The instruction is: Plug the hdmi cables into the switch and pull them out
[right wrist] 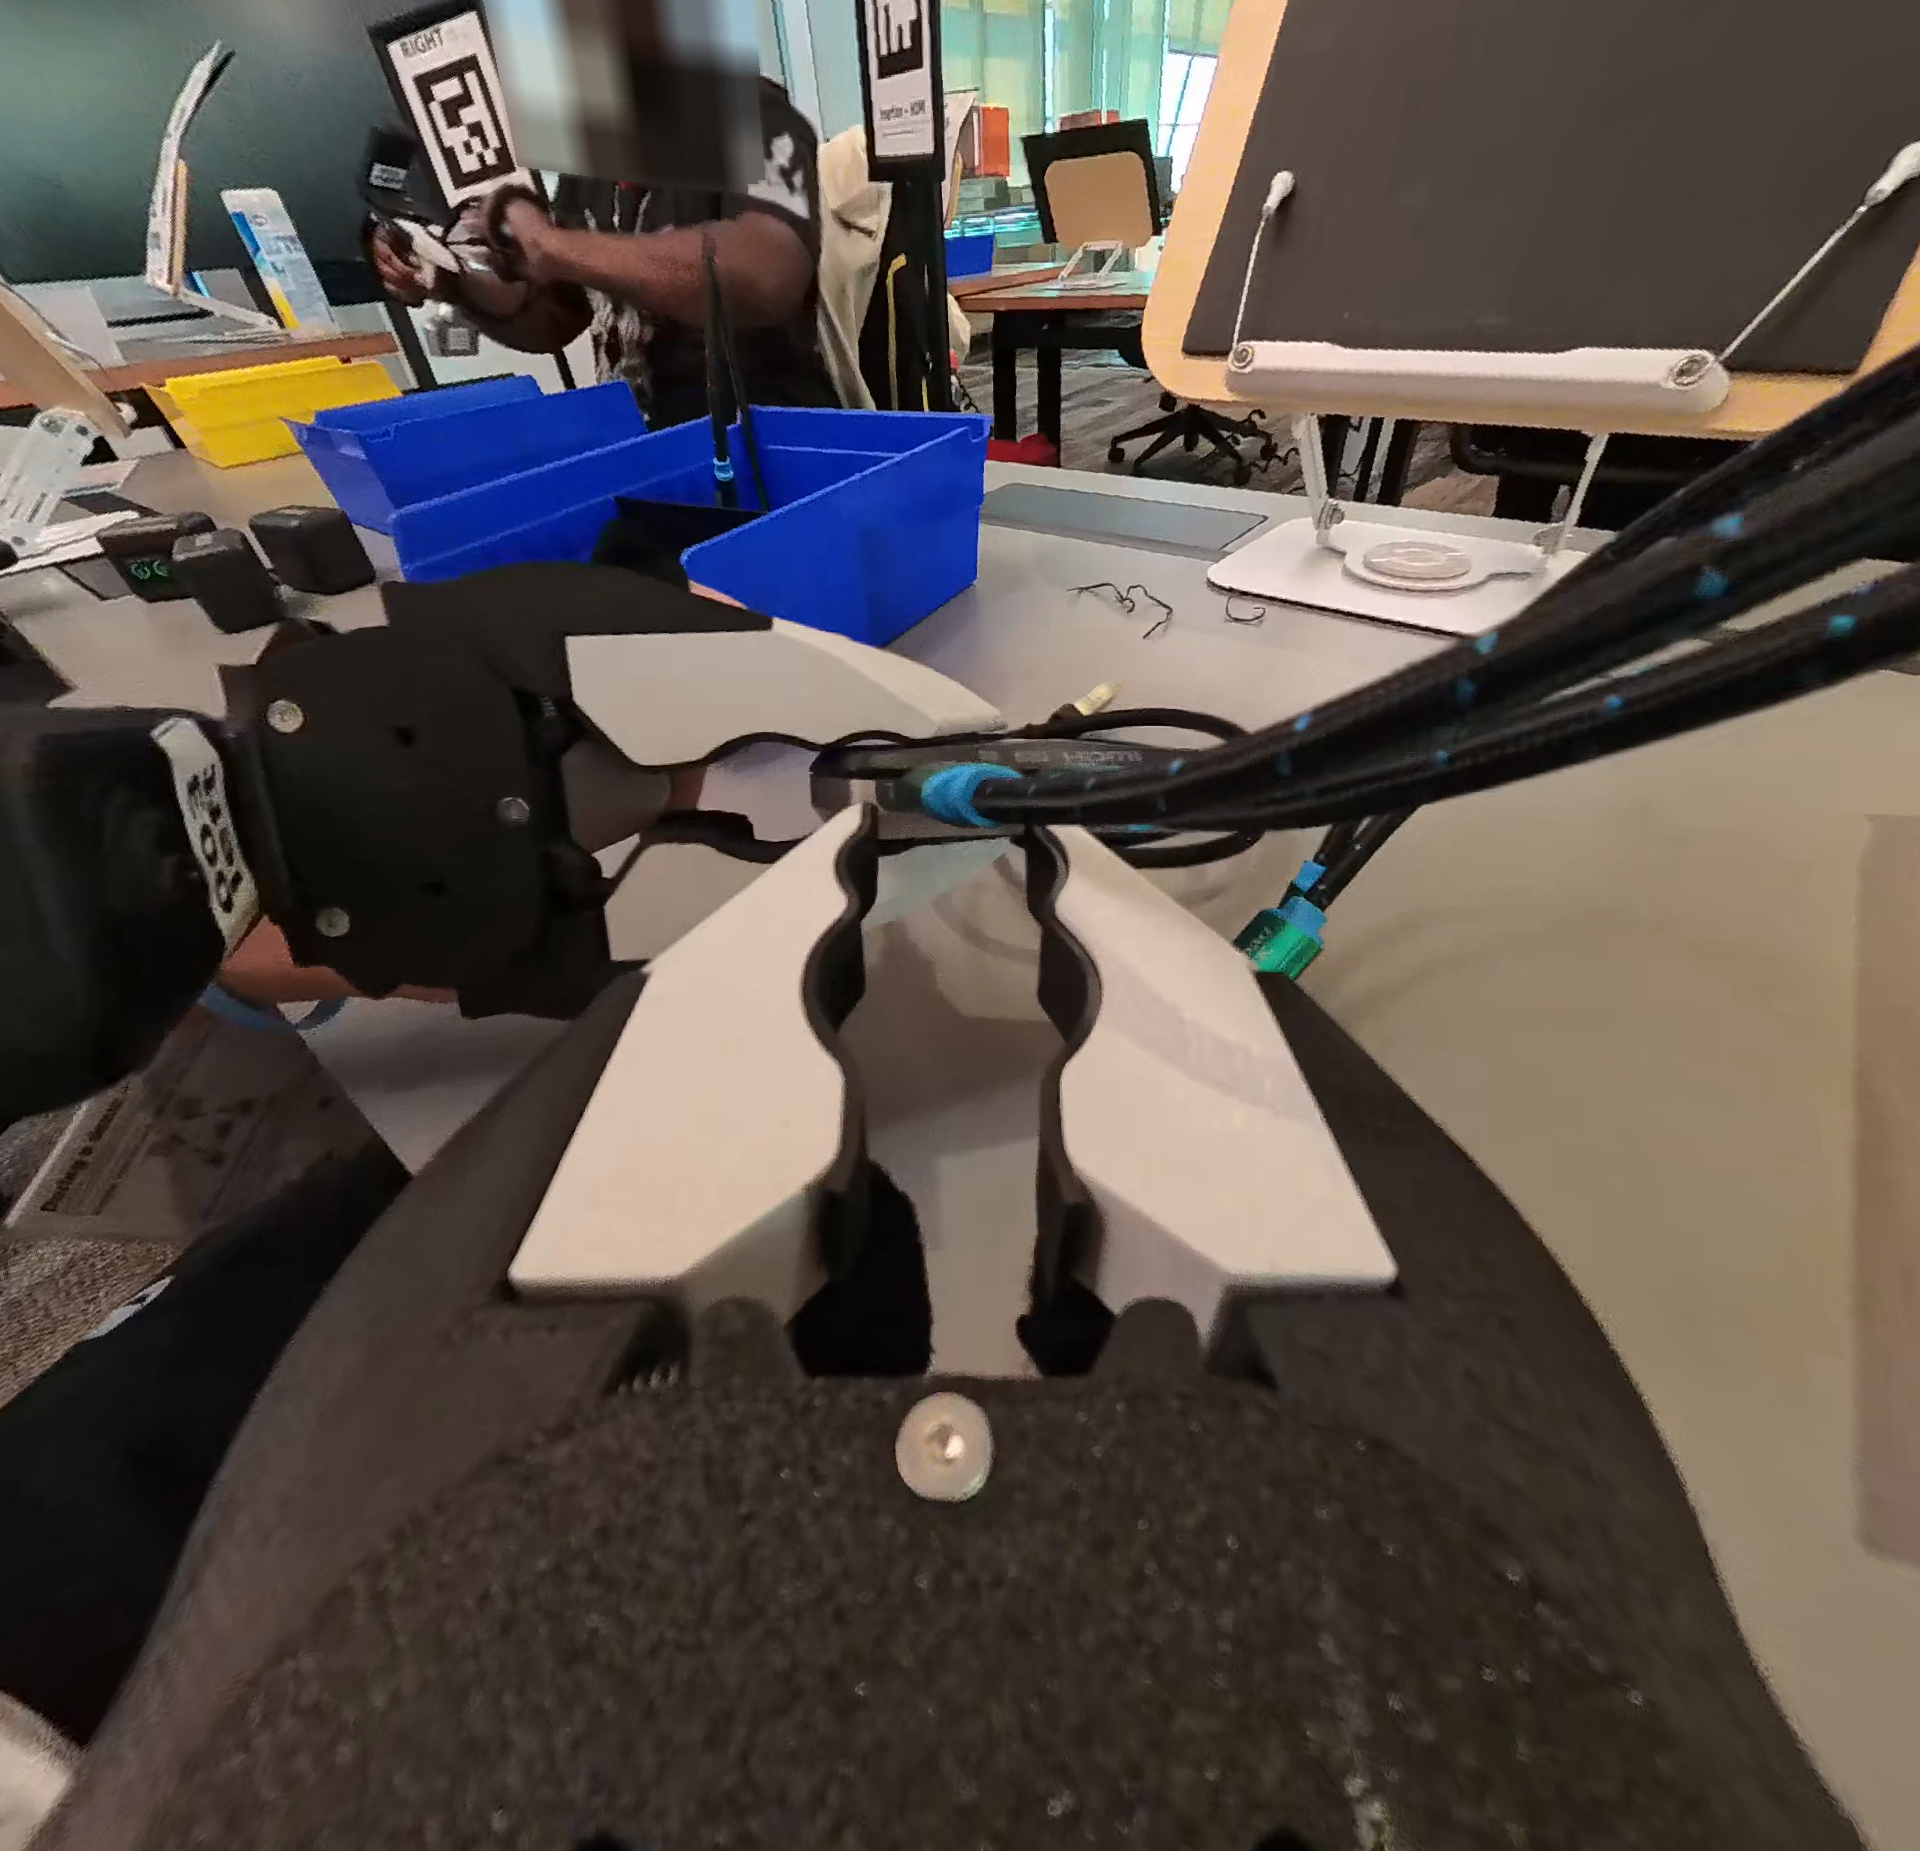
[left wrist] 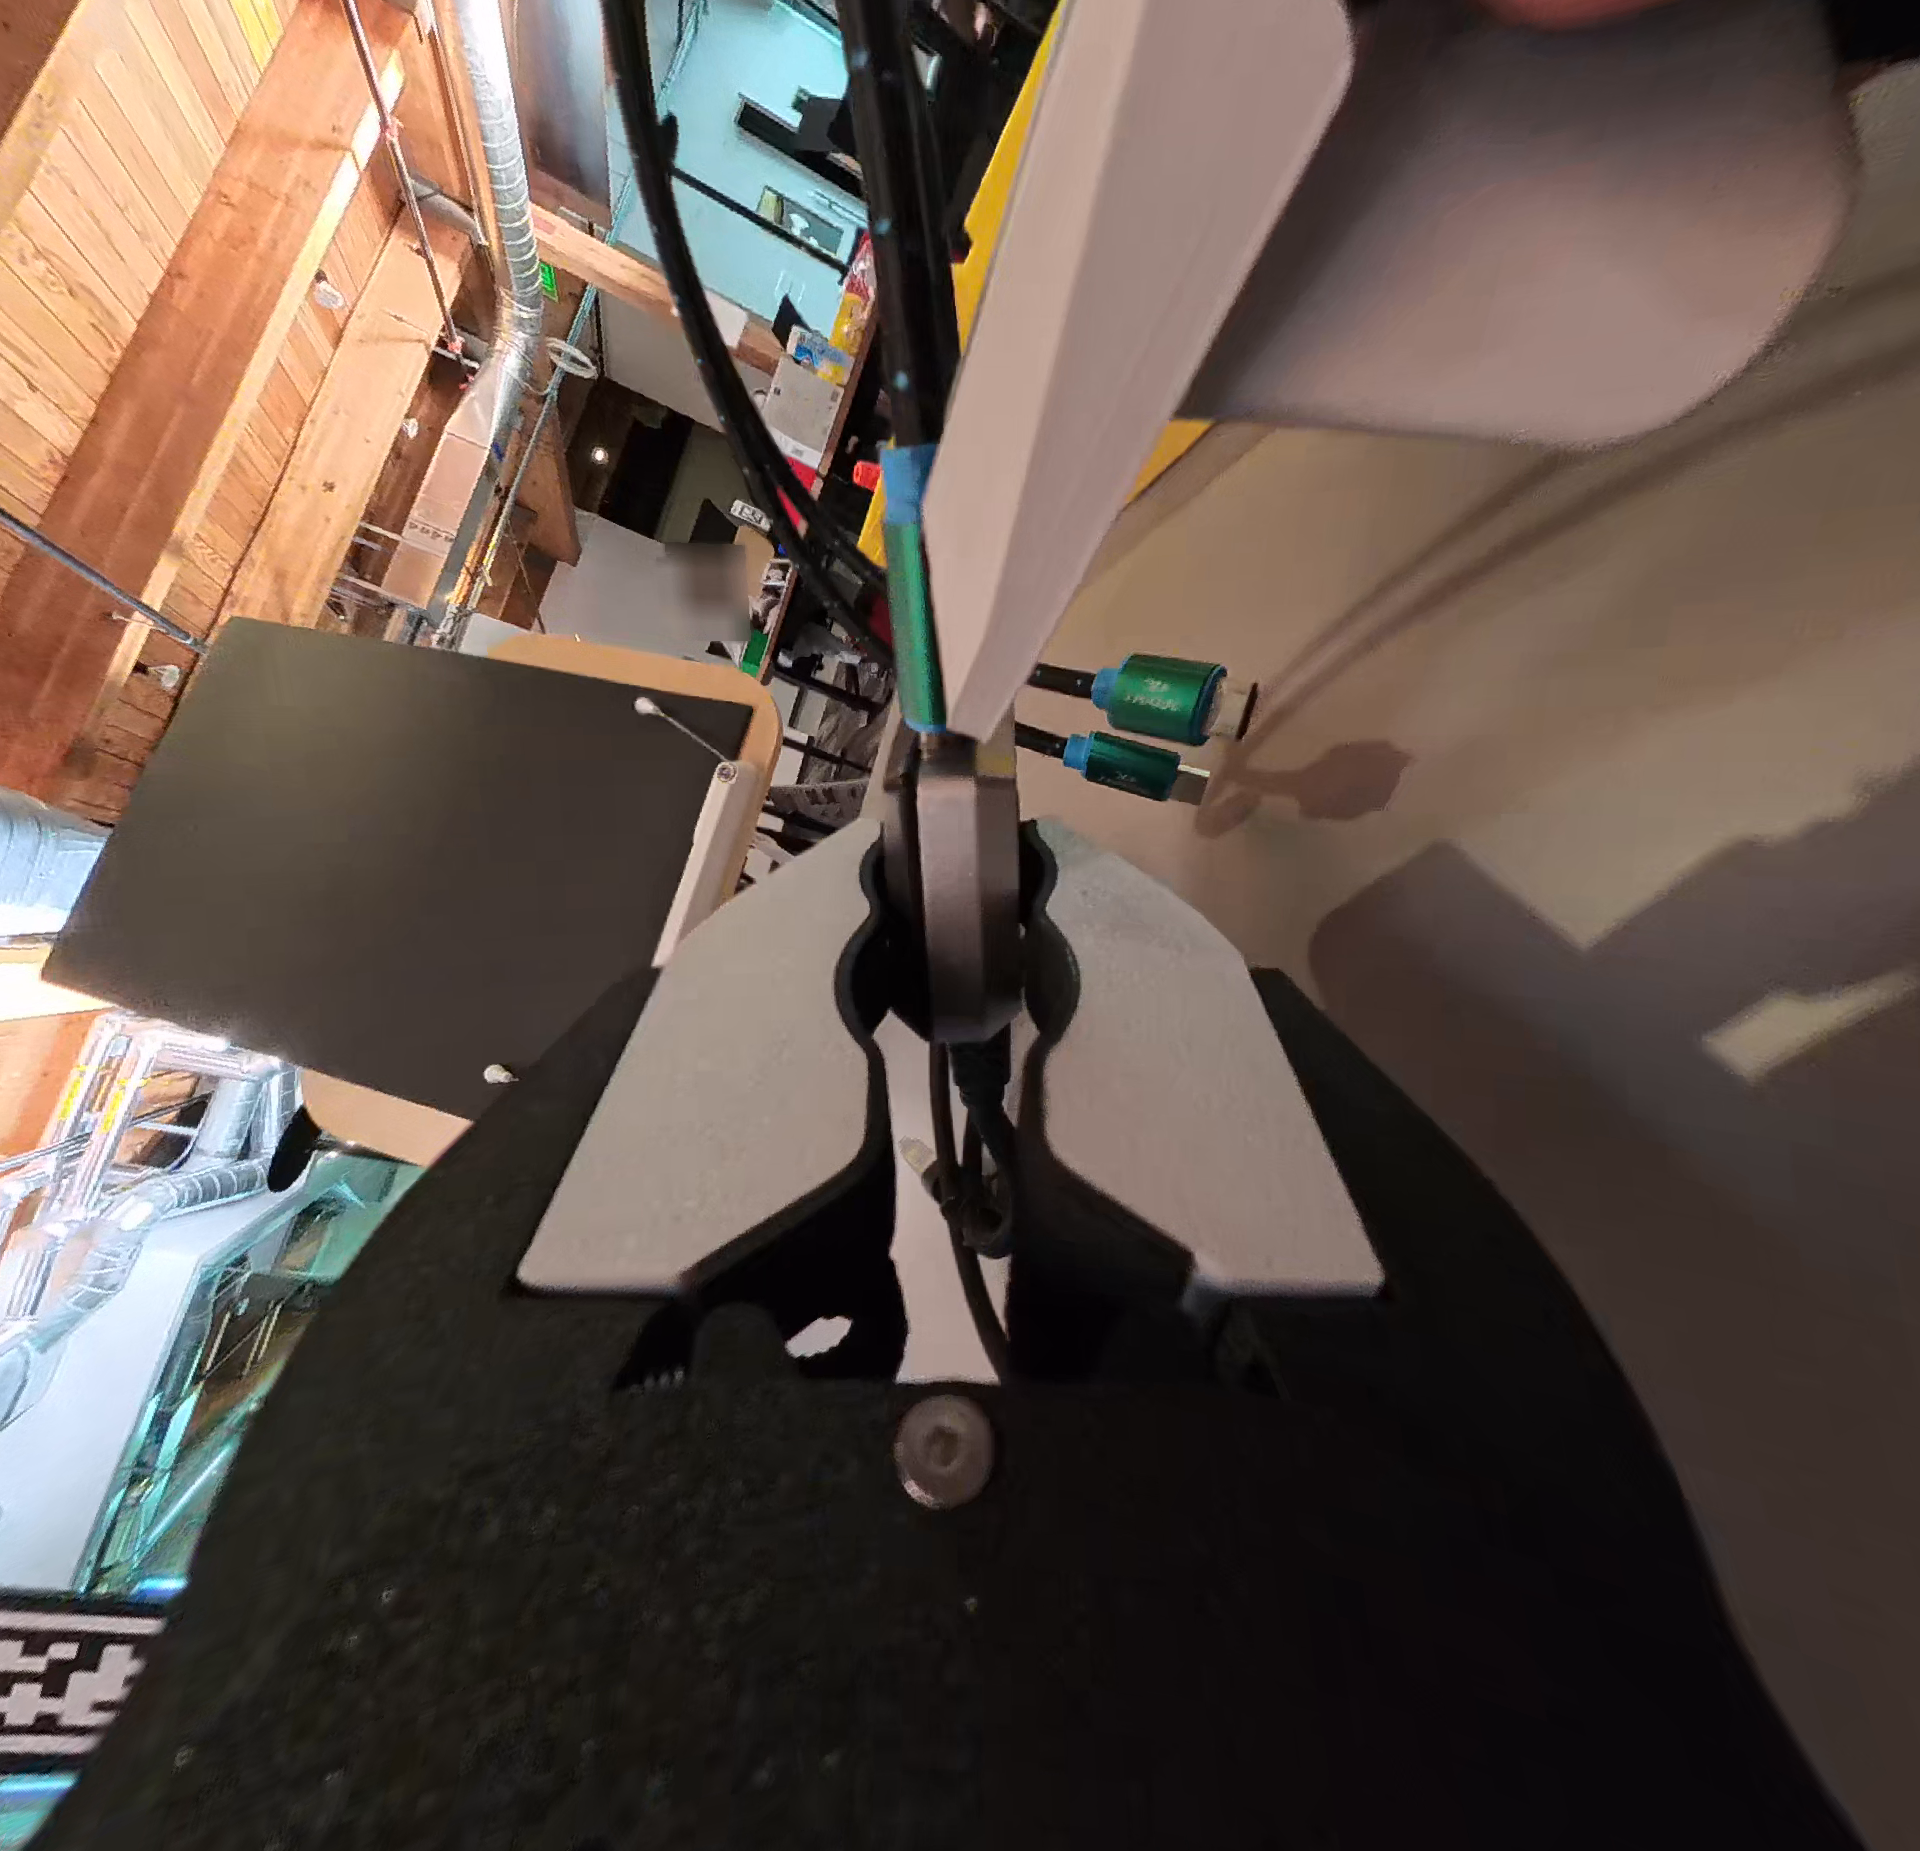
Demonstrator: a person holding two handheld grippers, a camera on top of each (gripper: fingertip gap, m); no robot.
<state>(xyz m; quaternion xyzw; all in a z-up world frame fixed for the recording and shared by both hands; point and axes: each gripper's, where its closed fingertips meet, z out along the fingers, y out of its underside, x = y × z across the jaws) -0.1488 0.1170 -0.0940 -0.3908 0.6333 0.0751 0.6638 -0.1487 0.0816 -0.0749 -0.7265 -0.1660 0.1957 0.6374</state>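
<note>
My left gripper (left wrist: pixel 961 851) is shut on the dark grey switch (left wrist: pixel 961 908), which shows edge-on between its white fingers. A green HDMI plug (left wrist: pixel 914 617) with a blue collar sits in the switch's far edge. One white finger (left wrist: pixel 1060 430) of my right gripper lies right beside that plug. In the right wrist view my right gripper (right wrist: pixel 951 845) is open, with its jaws either side of the plug's blue collar (right wrist: pixel 948 795). The left gripper (right wrist: pixel 416 793) holds the switch (right wrist: pixel 1049 759) from the left. Two loose green plugs (left wrist: pixel 1164 698) (left wrist: pixel 1127 767) lie on the table.
Several black braided cables (right wrist: pixel 1558 679) run up to the right. A loose green plug (right wrist: pixel 1283 944) lies on the grey table (right wrist: pixel 1558 1126). Blue bins (right wrist: pixel 831 523), a yellow bin (right wrist: pixel 270 404) and a tilted black board on a stand (right wrist: pixel 1558 191) stand behind. A person works at the back. The gap from one gripper's tips to the other's is roughly 4 cm.
</note>
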